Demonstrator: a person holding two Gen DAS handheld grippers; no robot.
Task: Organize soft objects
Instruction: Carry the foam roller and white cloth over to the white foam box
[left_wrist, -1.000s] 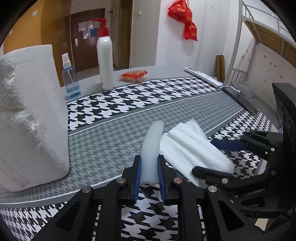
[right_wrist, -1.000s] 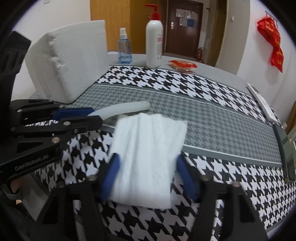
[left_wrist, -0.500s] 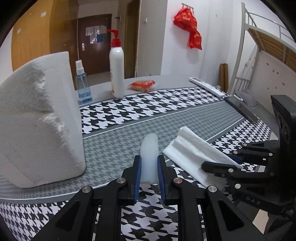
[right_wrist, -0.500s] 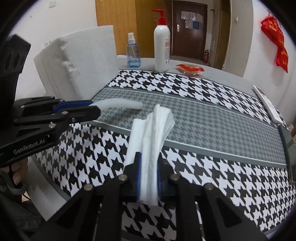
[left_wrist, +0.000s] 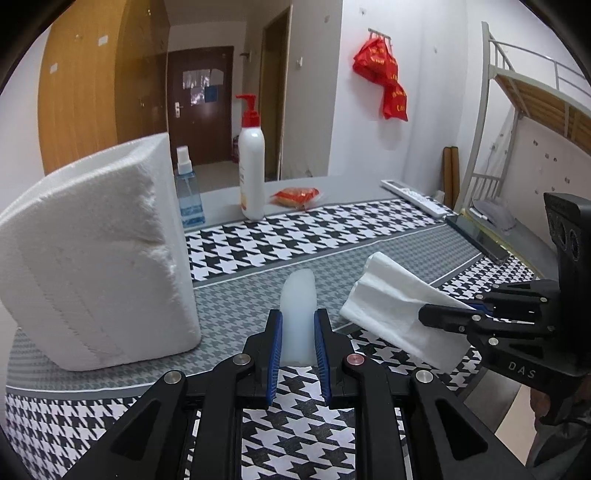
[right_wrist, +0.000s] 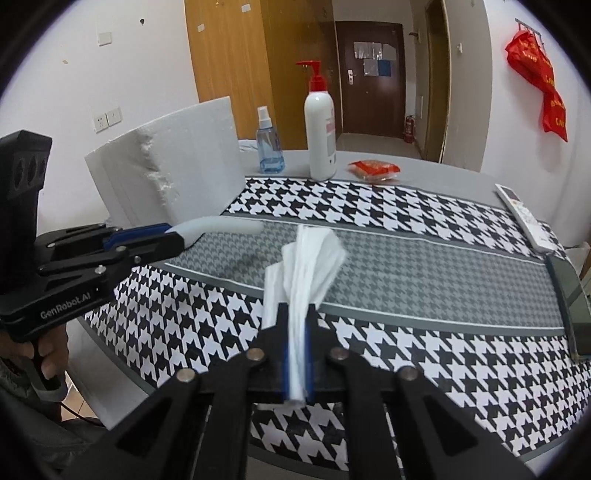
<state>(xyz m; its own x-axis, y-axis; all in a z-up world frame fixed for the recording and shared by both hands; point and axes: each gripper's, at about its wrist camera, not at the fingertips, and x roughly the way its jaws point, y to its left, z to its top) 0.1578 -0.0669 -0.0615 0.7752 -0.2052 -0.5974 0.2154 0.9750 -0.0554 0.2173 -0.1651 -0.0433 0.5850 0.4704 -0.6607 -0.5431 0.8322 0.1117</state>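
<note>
Table (left_wrist: 369, 221), houndstooth cloth, holds everything. Biggest item: white foam block (left_wrist: 92, 258) standing at the left, well clear of both tools.

Change since a second ago: right gripper (right_wrist: 295, 354) went from straddling the flat folded tissue (right_wrist: 306, 266) to fully clamped on it. The jaws are pinched shut with the tissue bunched between the pads and fanning out ahead. Its free end now looks to be off the cloth, so I'd call that pick made.

Left gripper (left_wrist: 297, 339) unchanged: jaws nearly closed on the pale soft silicone strip (left_wrist: 297, 314), which sticks forward and is carried above the grey band.

Implication: both soft items are in hand, and the transfer or placement step is probably next.

Clearance: the two tools sit close side by side, strip tip just beside the tissue fan in the right view. Centre grey band ahead is open. Pump bottle (left_wrist: 252, 173), spray bottle (left_wrist: 188, 192) and red packet (left_wrist: 295, 195) sit along the far edge. Remote (right_wrist: 522, 214) lies at the right edge. Near table edge is right under the jaws.
</note>
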